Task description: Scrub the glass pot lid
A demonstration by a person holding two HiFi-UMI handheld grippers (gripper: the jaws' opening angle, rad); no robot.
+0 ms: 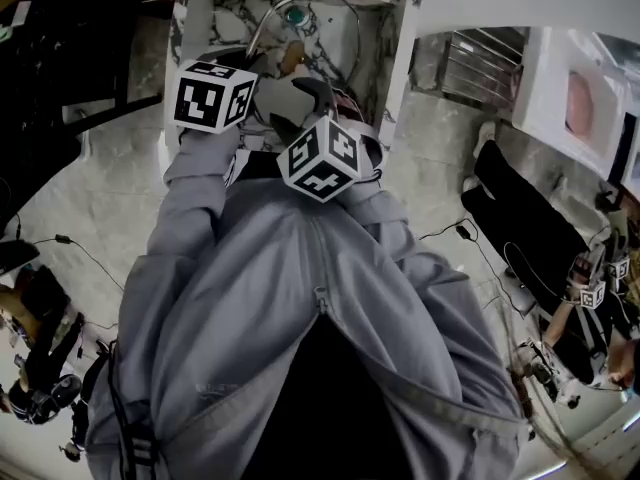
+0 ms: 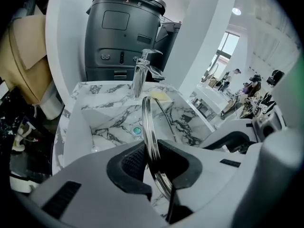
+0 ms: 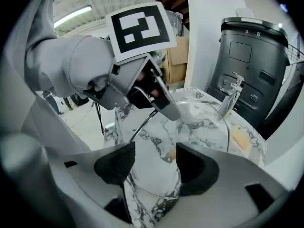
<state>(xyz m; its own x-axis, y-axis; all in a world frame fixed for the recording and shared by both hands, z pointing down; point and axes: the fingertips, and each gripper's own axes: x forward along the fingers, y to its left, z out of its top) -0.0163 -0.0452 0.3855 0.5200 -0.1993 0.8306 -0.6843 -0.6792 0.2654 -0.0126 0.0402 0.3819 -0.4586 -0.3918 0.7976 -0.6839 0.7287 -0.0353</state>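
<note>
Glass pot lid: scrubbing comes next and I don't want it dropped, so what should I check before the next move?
1. Grip: the left gripper is shut on the rim of the glass pot lid, with a pad pressing on each face: ok.
2. Lid held over the sink: ok.
3. The right gripper is free to pick something up, jaws apart with nothing between them: ok.
4. Scrubber held: not ok. A yellow pad, probably a sponge, lies on the ledge beside the faucet.
5. Water running: cannot tell. No stream shows at the spout.
</note>
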